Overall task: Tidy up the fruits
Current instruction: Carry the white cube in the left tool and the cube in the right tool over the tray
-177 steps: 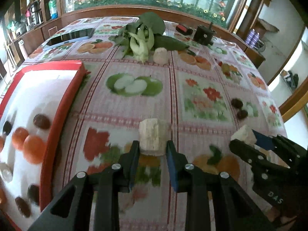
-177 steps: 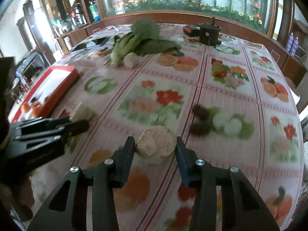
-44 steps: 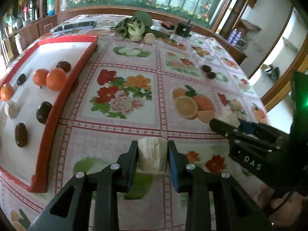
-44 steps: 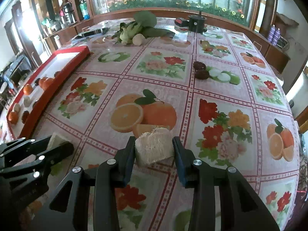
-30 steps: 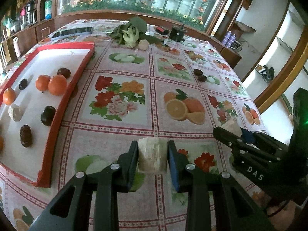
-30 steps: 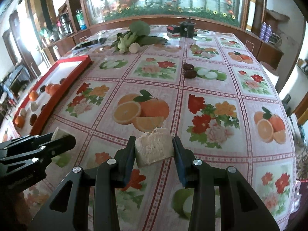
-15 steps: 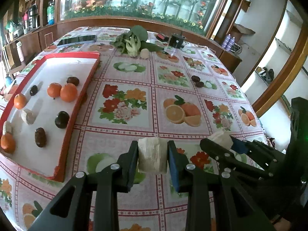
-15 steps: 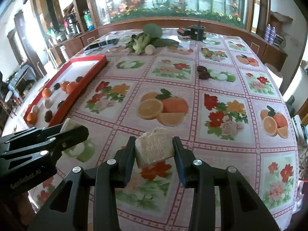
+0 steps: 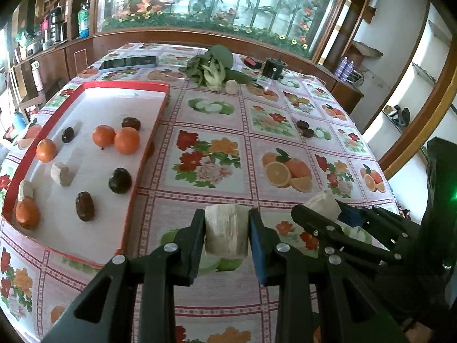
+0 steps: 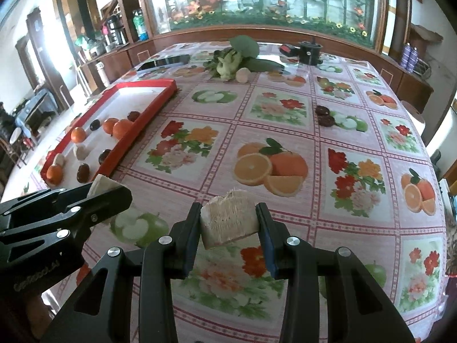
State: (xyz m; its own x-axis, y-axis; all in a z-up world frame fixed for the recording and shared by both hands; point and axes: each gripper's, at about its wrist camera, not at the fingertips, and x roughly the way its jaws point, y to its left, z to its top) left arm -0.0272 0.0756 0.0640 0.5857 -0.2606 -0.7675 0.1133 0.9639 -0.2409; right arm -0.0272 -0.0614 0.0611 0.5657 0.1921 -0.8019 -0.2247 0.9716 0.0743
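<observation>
- Left wrist view: your left tool (image 9: 227, 234) pinches a pale fibrous chunk (image 9: 226, 233) between its two pads, lifted above the worktop (image 9: 211, 114), which is covered in a fruit-and-flower cloth.
- To the left of that tool lies the red-rimmed tray (image 9: 148, 137), flat on the worktop. In it you see oranges (image 9: 126, 140), several dark fruits (image 9: 120, 180) and two more pale pieces (image 9: 61, 173), all spread apart on its white floor.
- On the right of this view your right tool (image 9: 328, 214) comes in from the side, clamped on its own pale piece (image 9: 322, 204).
- Far back sit leafy greens (image 9: 212, 67), a small pale round thing just beside them, a phone (image 9: 128, 63) and a black cylinder (image 9: 273, 68).
- Two dark fruits (image 9: 304, 128) lie loose on the cloth, right of centre, well apart from the tray.

- Right wrist view: your right tool (image 10: 228, 225) grips a pale, fibrous wedge (image 10: 227, 223) with a ragged top edge, held clear of the cloth.
- Your left tool (image 10: 108, 197) shows at lower left, closed on its pale chunk (image 10: 100, 184), near the tray's (image 10: 125, 143) closest corner.
- The two loose dark fruits (image 10: 324, 115) sit right of centre, touching or nearly so.
</observation>
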